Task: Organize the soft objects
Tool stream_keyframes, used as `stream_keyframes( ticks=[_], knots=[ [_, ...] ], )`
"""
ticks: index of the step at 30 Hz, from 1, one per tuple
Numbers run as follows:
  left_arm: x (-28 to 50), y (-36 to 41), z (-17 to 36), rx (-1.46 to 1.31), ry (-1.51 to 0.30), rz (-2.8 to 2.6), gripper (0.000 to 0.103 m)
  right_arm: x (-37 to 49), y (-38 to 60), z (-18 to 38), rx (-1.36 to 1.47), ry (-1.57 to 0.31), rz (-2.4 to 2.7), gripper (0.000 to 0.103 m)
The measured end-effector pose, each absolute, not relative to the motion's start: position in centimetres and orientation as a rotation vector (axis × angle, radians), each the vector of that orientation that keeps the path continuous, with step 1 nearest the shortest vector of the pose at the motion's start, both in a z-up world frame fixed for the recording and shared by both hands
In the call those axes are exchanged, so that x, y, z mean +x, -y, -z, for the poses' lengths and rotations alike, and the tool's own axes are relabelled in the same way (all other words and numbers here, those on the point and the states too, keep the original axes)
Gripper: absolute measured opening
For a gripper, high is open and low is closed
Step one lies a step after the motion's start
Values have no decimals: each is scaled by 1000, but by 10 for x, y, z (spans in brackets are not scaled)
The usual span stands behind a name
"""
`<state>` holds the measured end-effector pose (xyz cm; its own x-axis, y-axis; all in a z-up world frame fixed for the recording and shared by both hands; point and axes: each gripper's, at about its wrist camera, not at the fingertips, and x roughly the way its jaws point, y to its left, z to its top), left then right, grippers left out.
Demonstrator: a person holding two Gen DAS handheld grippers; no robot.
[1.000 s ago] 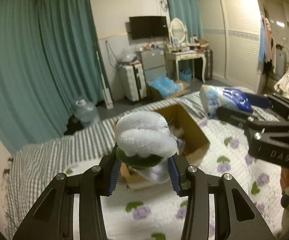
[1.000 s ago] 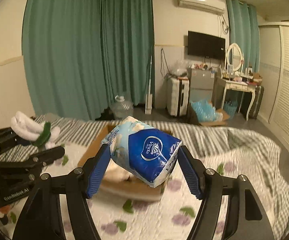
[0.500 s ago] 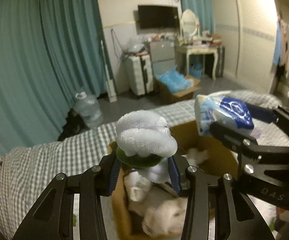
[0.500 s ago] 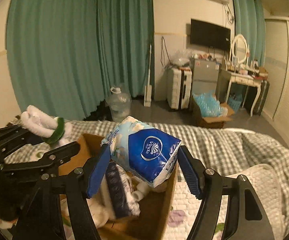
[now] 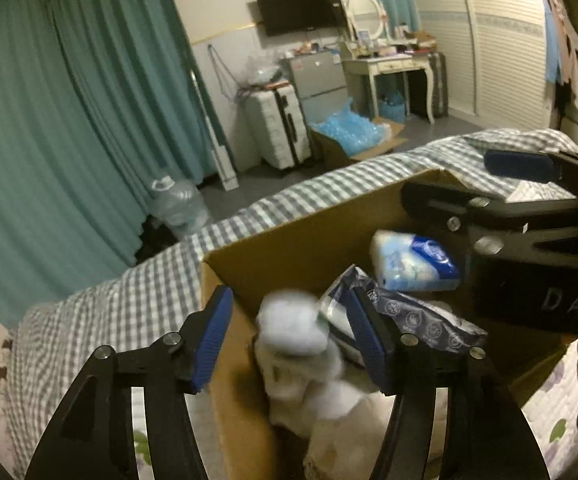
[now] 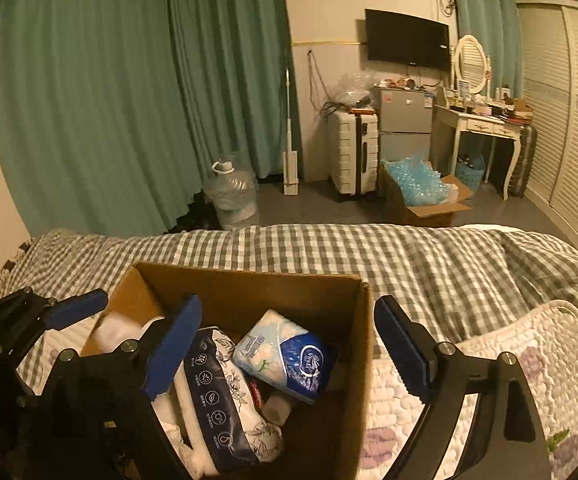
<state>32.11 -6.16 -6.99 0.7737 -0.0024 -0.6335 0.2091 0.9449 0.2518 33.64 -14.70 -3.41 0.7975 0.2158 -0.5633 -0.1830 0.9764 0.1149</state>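
An open cardboard box (image 6: 359, 340) stands on the bed; it also shows in the left wrist view (image 5: 309, 236). My left gripper (image 5: 291, 336) is open above the box's left part. A white plush toy (image 5: 291, 326) with a green band lies free between and below its fingers, among other white plush. My right gripper (image 6: 287, 354) is open above the box. The blue and white tissue pack (image 6: 289, 356) lies inside the box below it, also seen in the left wrist view (image 5: 411, 262). A dark patterned pack (image 6: 217, 396) lies beside it.
The bed has a grey checked cover (image 6: 409, 256) and a quilted flower mat (image 6: 529, 364). Beyond the bed are teal curtains (image 6: 109, 100), a water jug (image 6: 231, 196), a white suitcase (image 6: 355, 152) and a box of blue plastic (image 6: 421, 192).
Both grippers moved down over the box and opened. The white plush toy dropped from the left gripper into the box. The tissue pack dropped from the right gripper into the box.
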Motion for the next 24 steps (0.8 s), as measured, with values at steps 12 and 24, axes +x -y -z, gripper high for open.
stream_keyframes(
  ticks=[12,24],
  knots=[
    [247,43,-34,215,-565,105,78,224,171,-88,-16,-451,-144,92],
    [69,8,-167,73,-142,37,97,53,177,-188,-37,-178,-159,103]
  ],
)
